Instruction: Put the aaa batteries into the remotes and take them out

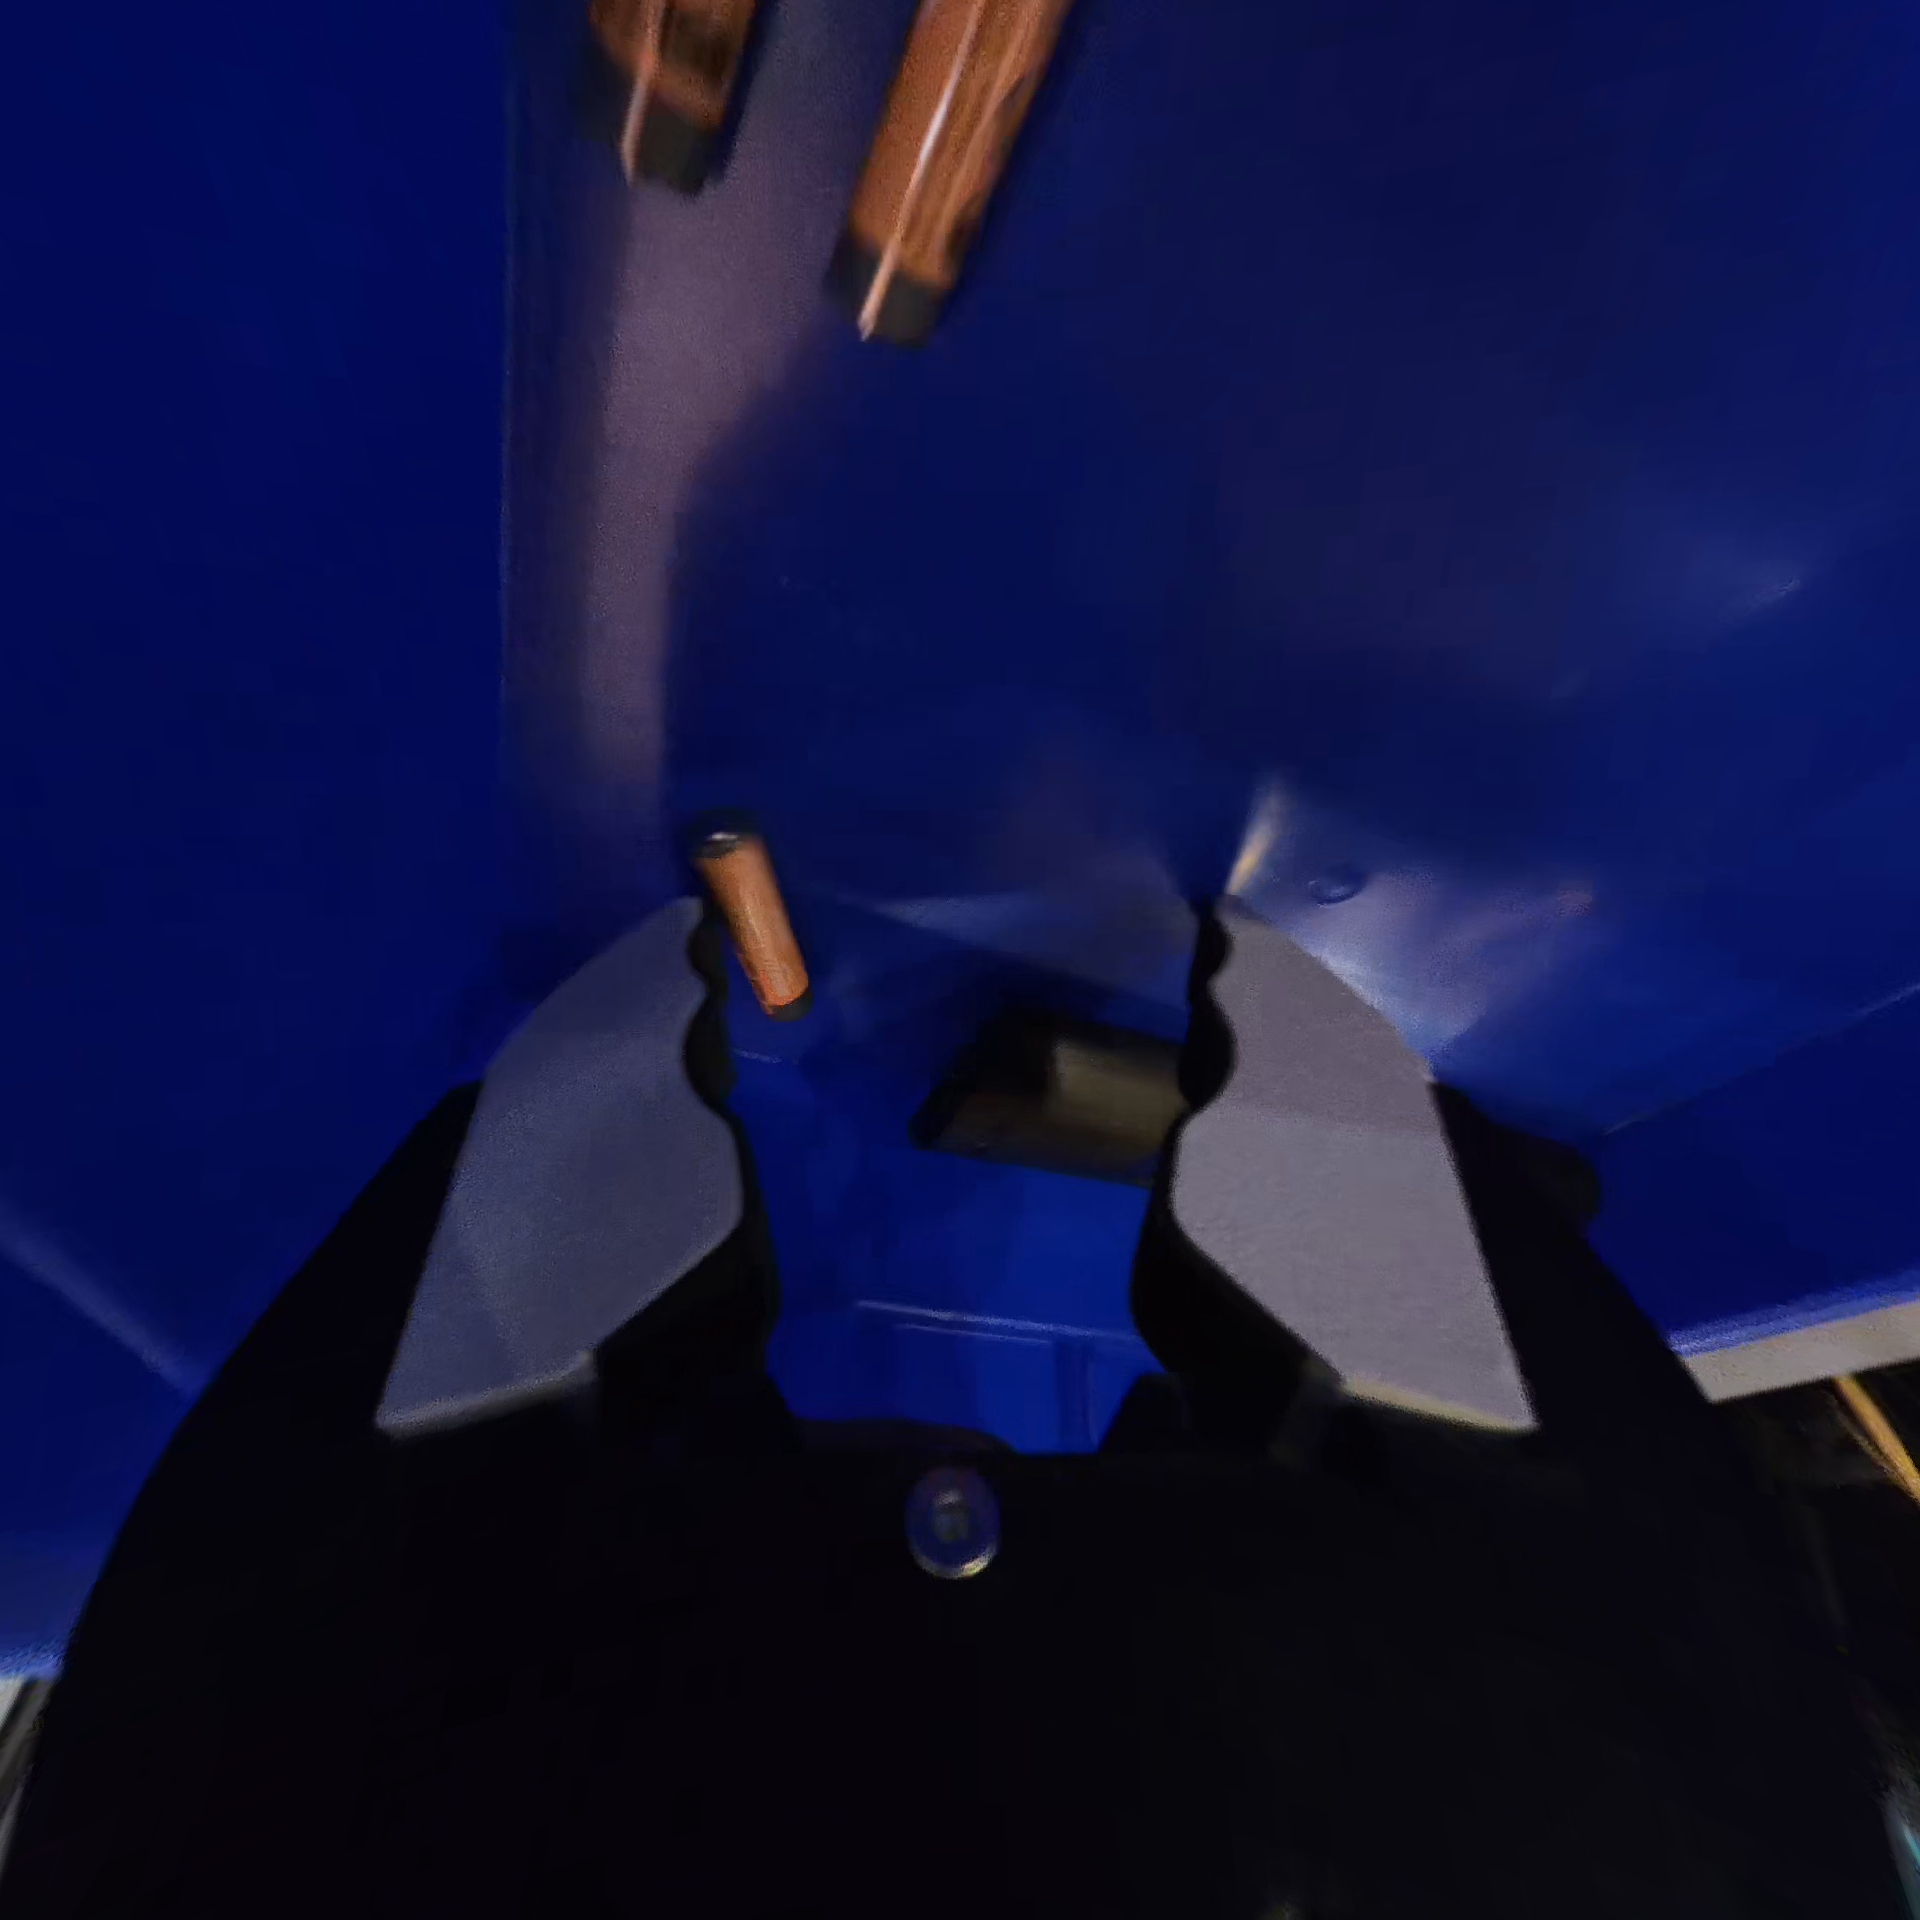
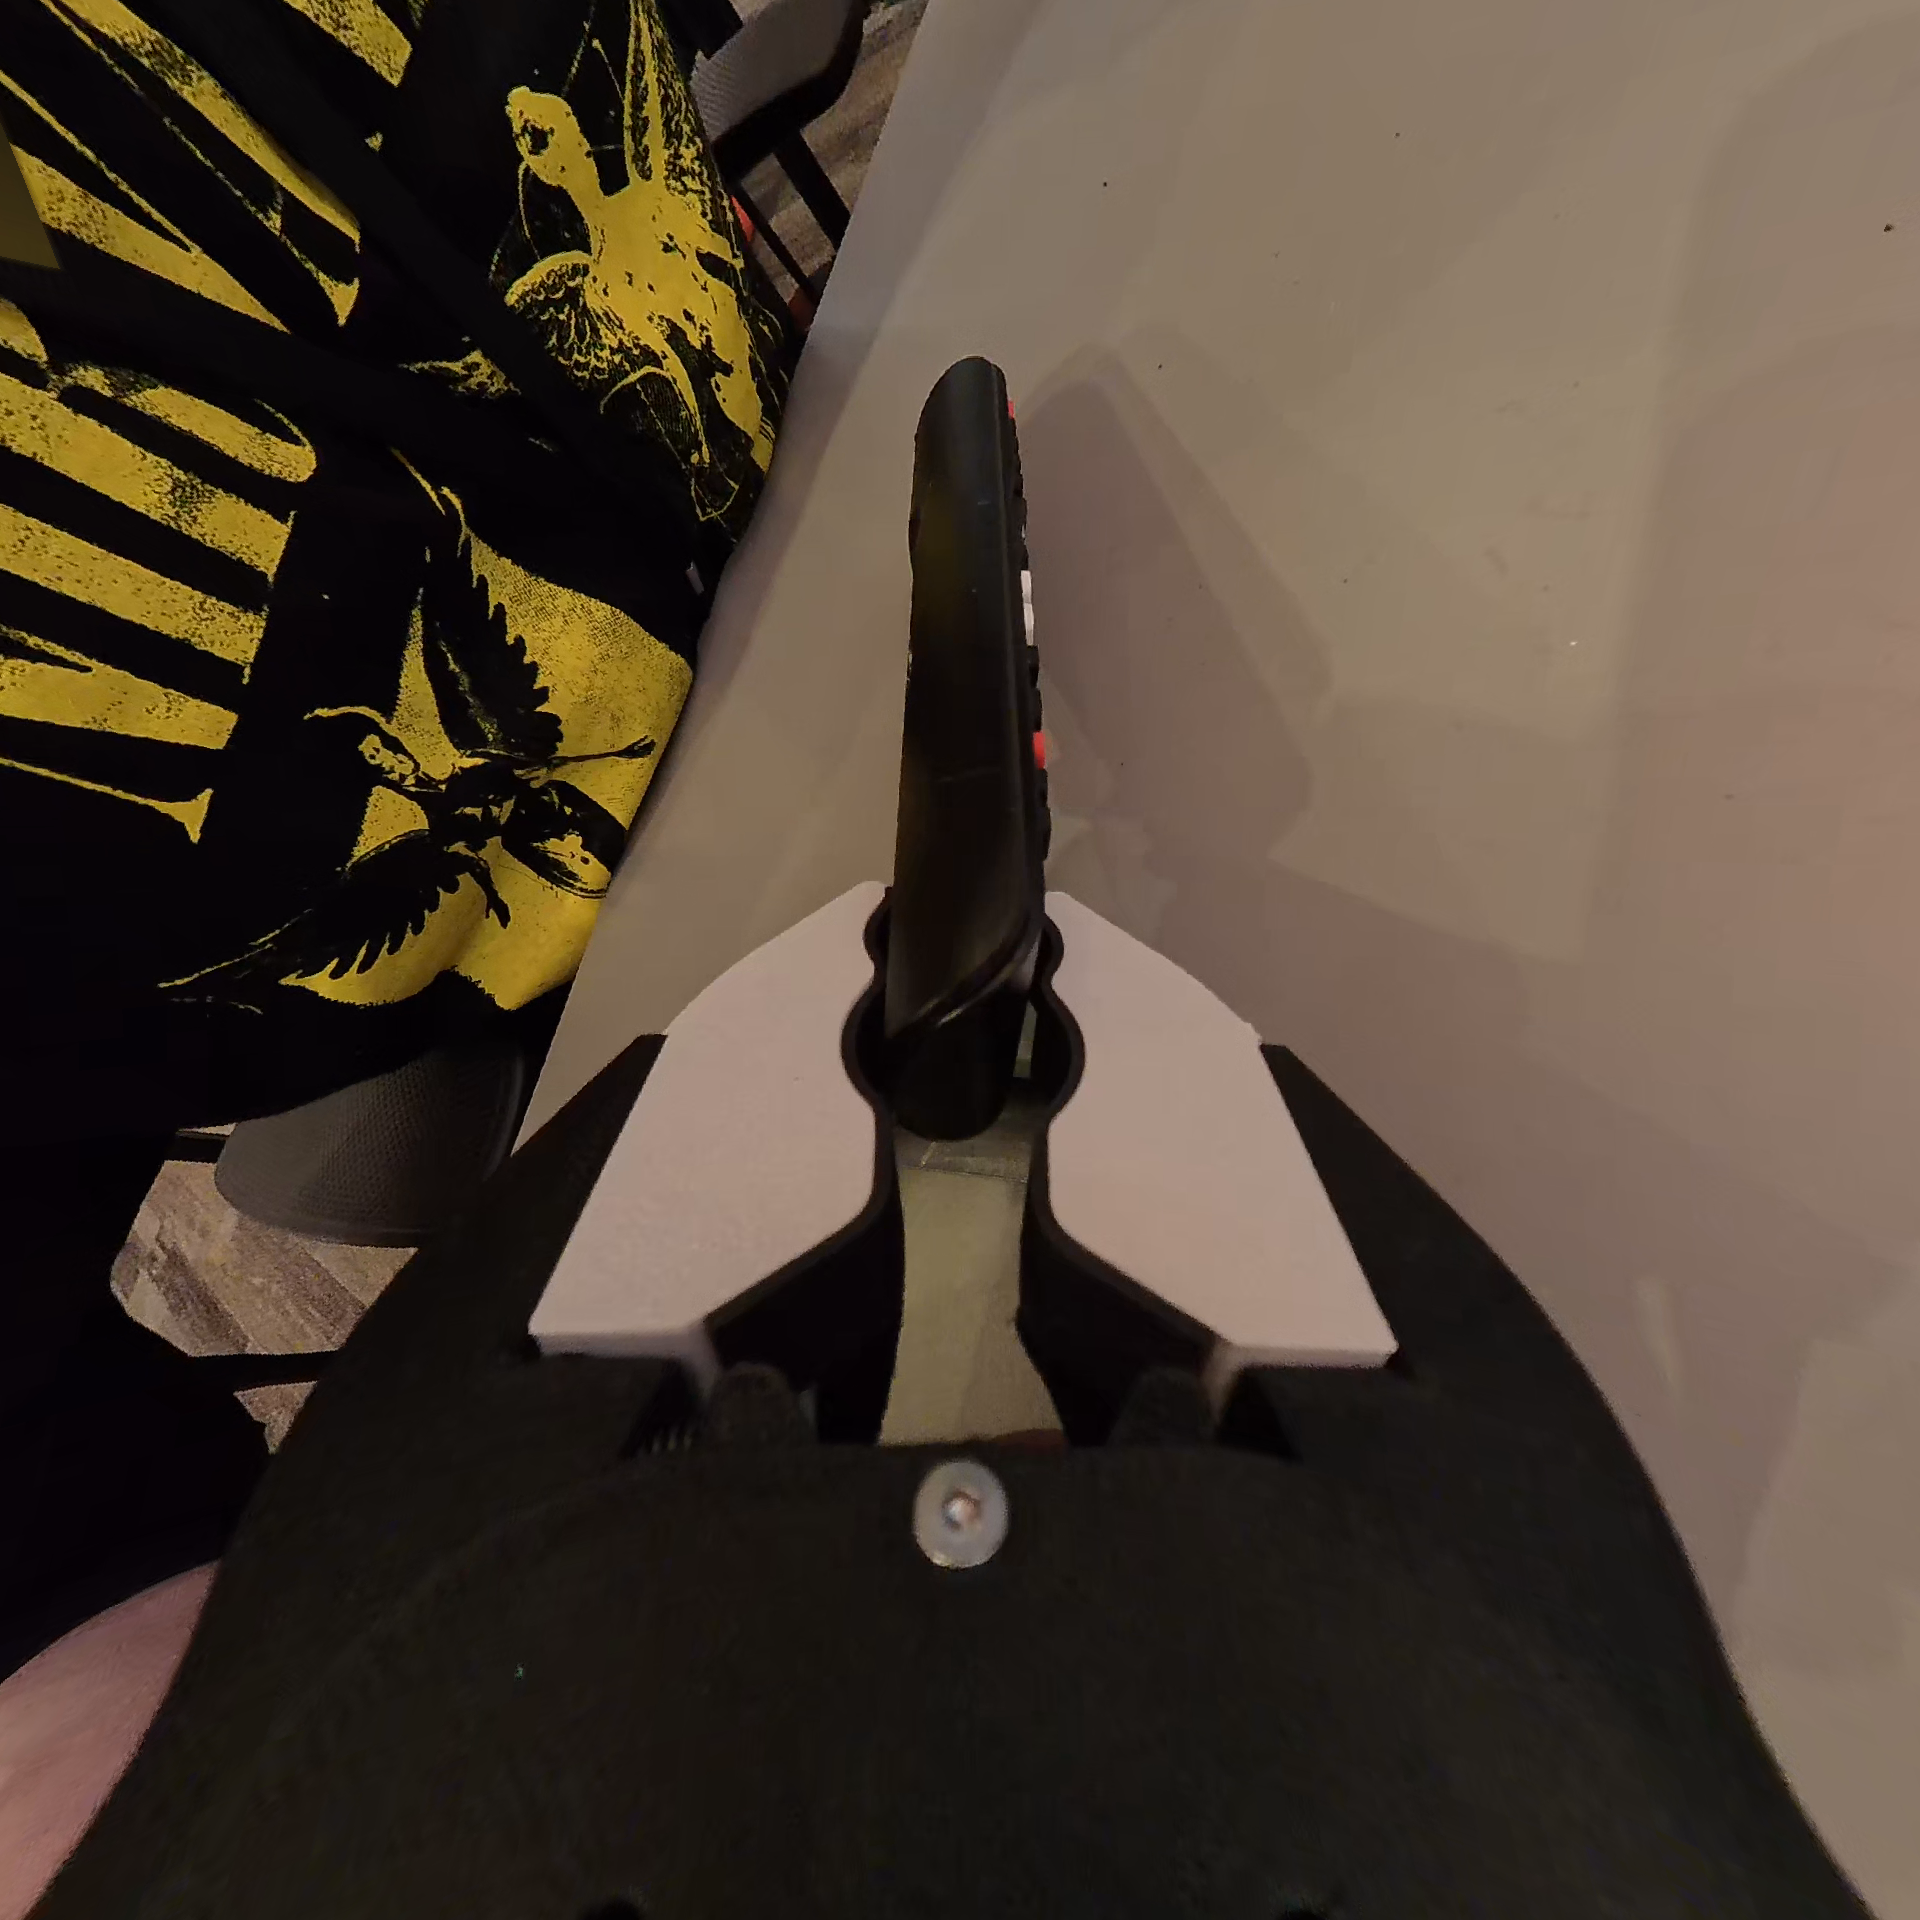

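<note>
Left gripper (image 1: pixel 951 997): occupies the lower half of the left wrist view. The black body fills the bottom of the frame; the two pale grey fingers (image 1: pixel 582 1174) rise from it toward the frame centre. The jaws stand wide apart, with nothing clamped between them. The view is motion-blurred.

Right gripper (image 2: pixel 961 966): occupies the lower centre of the right wrist view, pointing toward the upper centre of the frame. Its pale fingers (image 2: pixel 748 1122) are drawn close together, tips nearly meeting, and are clamped on the near end of a black remote (image 2: pixel 961 665). The remote stands on edge and extends away toward the upper centre.
</note>
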The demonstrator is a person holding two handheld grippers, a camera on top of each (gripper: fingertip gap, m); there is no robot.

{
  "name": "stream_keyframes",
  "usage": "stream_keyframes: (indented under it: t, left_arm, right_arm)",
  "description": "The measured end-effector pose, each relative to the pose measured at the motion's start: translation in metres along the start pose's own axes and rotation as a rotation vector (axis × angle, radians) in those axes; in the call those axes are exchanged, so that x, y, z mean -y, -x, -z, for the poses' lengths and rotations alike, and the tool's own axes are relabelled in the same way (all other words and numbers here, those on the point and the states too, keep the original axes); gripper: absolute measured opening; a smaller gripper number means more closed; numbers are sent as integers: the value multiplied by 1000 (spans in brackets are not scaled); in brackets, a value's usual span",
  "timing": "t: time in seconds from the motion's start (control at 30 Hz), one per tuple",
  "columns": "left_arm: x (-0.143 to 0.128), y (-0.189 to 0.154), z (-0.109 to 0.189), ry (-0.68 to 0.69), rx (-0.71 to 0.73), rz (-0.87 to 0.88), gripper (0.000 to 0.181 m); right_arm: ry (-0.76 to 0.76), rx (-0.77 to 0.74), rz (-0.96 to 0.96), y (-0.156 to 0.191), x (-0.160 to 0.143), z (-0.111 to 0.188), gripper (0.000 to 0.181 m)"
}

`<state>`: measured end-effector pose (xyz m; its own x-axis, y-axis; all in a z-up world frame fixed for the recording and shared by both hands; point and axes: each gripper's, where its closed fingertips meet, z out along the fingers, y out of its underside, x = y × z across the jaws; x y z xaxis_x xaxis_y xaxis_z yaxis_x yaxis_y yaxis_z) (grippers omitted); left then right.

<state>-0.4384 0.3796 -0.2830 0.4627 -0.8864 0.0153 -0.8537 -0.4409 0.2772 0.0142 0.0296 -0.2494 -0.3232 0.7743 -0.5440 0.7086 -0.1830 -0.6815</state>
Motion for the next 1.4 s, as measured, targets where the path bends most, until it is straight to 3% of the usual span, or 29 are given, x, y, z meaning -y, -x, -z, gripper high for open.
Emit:
stream_keyframes:
  t: [0.1, 0.2, 0.4, 0.53, 0.7, 0.77, 0.83, 0.93, 1.1, 1.23, 1.4]
  left_arm:
    - [12, -5, 6, -93, -18, 74, 40]
    - [10, -6, 5, -83, -26, 105, 15]
    - [9, -11, 12, -107, 82, 50, 11]
    - [13, -29, 56, -281, 108, 78, 11]
    - [13, -111, 141, -476, 212, -27, 11]
    - [14, -151, 167, -484, 302, -95, 11]
    - [35, -205, 181, -539, 290, -168, 10]
    - [81, -275, 172, -555, 247, -264, 10]
    - [150, -374, 124, -544, 43, -387, 10]
    - [191, -396, 87, -515, 41, -394, 10]
    - [207, -401, 67, -493, 11, -379, 11]
  right_arm:
    - [2, 0, -1, 0, 0, 0, 21]
    - [1, 0, -2, 0, 0, 0, 21]
    - [-1, -6, -4, -1, 0, 0, 21]
    - [2, -7, -6, -2, 0, 0, 21]
    - [-6, -25, -27, -6, 1, 0, 21]
    - [5, -32, -25, -7, 0, -1, 21]
    - [16, -38, -28, -8, 0, -2, 21]
    - [18, -48, -31, -9, 0, -2, 21]
    - [7, -61, -43, -11, 1, -1, 21]
    - [2, -58, -43, -11, 2, 0, 21]
    - [1, -66, -45, -12, 2, 0, 21]
